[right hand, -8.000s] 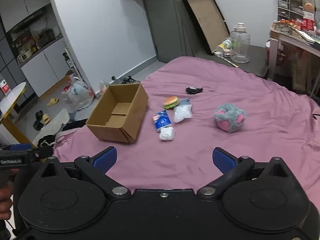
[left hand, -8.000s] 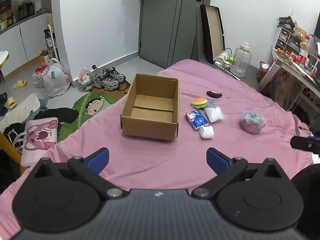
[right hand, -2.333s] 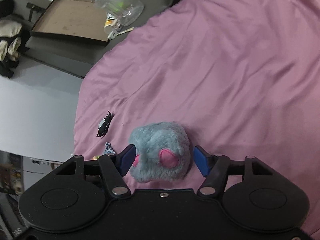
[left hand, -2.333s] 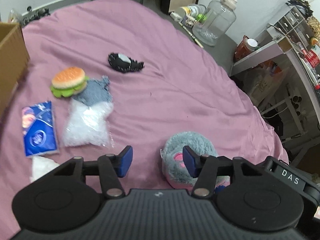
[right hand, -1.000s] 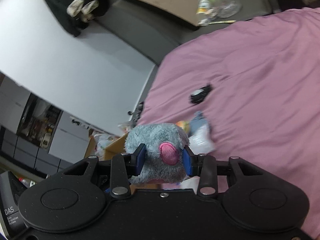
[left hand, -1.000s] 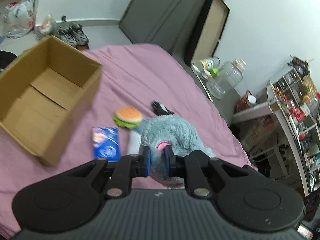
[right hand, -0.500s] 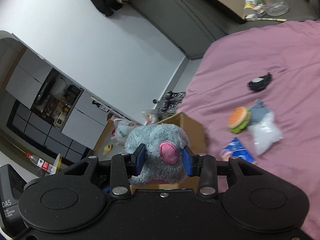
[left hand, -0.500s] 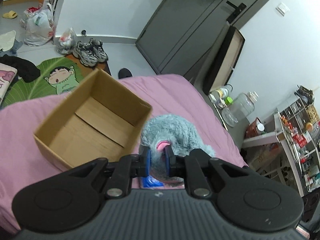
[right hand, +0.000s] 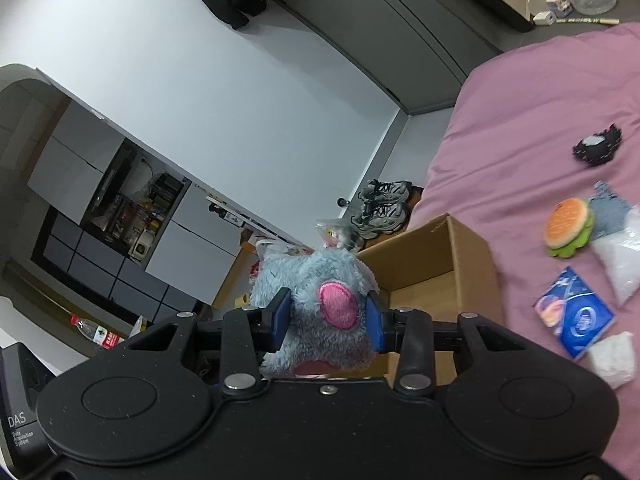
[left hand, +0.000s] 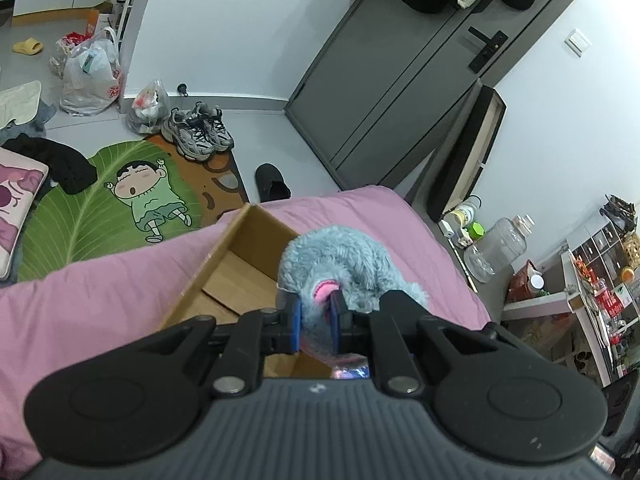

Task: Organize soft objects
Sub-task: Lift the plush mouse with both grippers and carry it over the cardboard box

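Note:
Both grippers hold one grey-blue plush toy (left hand: pixel 340 258) with pink patches, lifted over the open cardboard box (left hand: pixel 224 276) on the pink bed. My left gripper (left hand: pixel 315 322) is shut on a pink fold of the plush. In the right wrist view the plush toy (right hand: pixel 320 280) is squeezed from both sides by my right gripper (right hand: pixel 326 320), beside the cardboard box (right hand: pixel 432 264). Still on the sheet lie a burger toy (right hand: pixel 568 228), a blue tissue pack (right hand: pixel 574 314), a white bag (right hand: pixel 620 262), a white wad (right hand: pixel 612 356) and a black item (right hand: pixel 596 146).
The pink bed (left hand: pixel 100 300) ends just past the box; beyond it the floor holds a leaf rug (left hand: pixel 120 208), sneakers (left hand: pixel 200 132), plastic bags (left hand: pixel 90 76) and a dark door (left hand: pixel 400 72). A clear jug (left hand: pixel 496 248) and a cluttered shelf (left hand: pixel 600 280) stand at the right.
Both grippers carried the plush from over the loose items on the sheet to over the box. The box now sits right under the toy, and more of the floor shows beyond it.

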Tool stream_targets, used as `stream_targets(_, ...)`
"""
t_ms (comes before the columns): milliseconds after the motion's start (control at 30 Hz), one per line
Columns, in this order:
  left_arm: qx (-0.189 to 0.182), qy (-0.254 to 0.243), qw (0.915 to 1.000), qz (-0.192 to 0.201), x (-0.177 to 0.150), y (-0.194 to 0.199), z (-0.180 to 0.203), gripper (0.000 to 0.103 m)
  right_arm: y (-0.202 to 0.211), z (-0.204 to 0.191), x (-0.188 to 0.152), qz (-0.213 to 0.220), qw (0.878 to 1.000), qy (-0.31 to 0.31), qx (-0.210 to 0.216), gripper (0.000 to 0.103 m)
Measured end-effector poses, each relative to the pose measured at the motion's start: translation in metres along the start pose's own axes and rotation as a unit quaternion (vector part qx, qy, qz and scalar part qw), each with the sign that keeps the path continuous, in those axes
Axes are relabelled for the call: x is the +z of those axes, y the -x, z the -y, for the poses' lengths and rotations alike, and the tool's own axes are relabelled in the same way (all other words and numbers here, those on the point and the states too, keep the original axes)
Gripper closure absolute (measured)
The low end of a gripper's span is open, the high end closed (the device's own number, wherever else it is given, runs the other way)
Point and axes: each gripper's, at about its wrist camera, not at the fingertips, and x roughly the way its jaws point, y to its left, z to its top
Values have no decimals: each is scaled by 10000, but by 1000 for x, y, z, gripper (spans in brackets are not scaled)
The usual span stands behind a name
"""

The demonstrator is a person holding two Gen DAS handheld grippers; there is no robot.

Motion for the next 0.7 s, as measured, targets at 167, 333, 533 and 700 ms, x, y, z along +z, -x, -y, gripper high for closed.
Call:
stream_targets(167, 22, 1, 10000, -75, 12, -14, -14, 90, -20, 0, -1, -48, 10000, -69, 7, 65)
stream_targets(333, -5, -6, 9998, -192, 19, -34, -25, 90, -34, 2, -1, -55, 9998, -155, -149, 65)
stream_targets(533, 67, -21, 9994, -329, 26, -60, -33, 90, -53, 16, 0, -121, 9983, -507, -265, 64)
stream_targets(700, 157, -188, 9988, -417, 33, -83, -33, 90, -67, 27, 2, -127, 9964, -749, -365, 60)
